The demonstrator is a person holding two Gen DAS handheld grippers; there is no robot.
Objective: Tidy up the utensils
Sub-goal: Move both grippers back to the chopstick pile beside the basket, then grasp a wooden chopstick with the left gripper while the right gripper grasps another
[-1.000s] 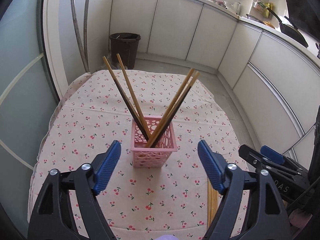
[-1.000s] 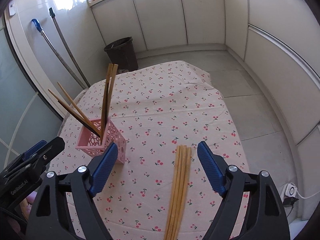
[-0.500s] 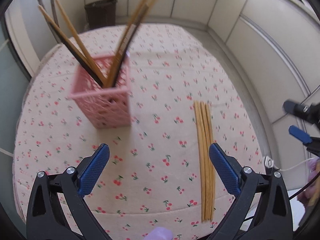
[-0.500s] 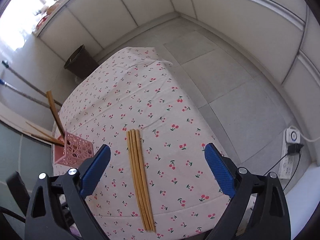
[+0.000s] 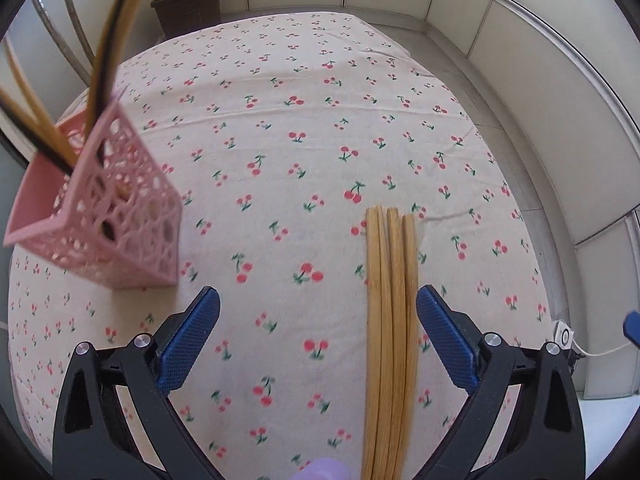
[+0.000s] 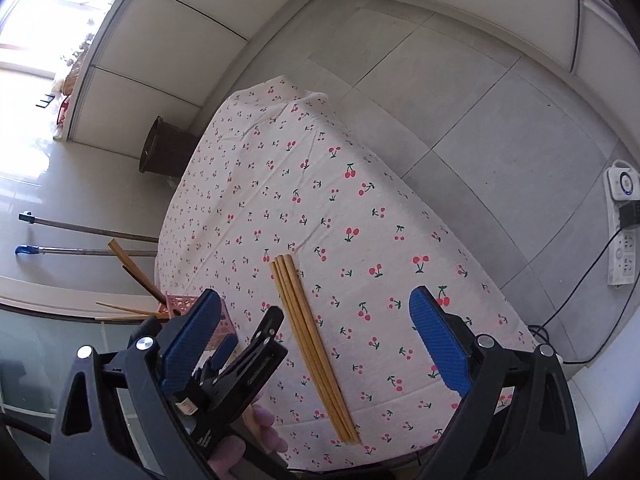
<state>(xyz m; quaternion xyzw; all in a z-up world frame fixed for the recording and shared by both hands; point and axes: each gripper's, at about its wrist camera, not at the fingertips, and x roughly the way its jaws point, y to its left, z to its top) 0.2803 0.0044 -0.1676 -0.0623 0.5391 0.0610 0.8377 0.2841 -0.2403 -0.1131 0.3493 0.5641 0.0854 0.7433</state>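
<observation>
A bundle of light wooden chopsticks [image 5: 390, 320] lies flat on the cherry-print tablecloth [image 5: 304, 120]. My left gripper [image 5: 318, 340] is open and low over the cloth, the bundle just inside its right finger. A pink lattice holder [image 5: 116, 224] with several chopsticks standing in it is at the left. My right gripper [image 6: 314, 340] is open and high above the table; from there the bundle [image 6: 312, 340] lies below it, with the left gripper [image 6: 248, 354] and the holder [image 6: 180, 306] at lower left.
A dark waste bin [image 5: 188, 4] stands on the floor beyond the table's far edge. Two mop handles [image 6: 92, 240] lean at the left. A power strip [image 6: 622, 220] with cables lies on the grey tile floor to the right. White cabinets line the walls.
My left gripper has moved right and down toward the flat chopsticks; the holder has slid to the left of its view. My right gripper has risen and tilted away.
</observation>
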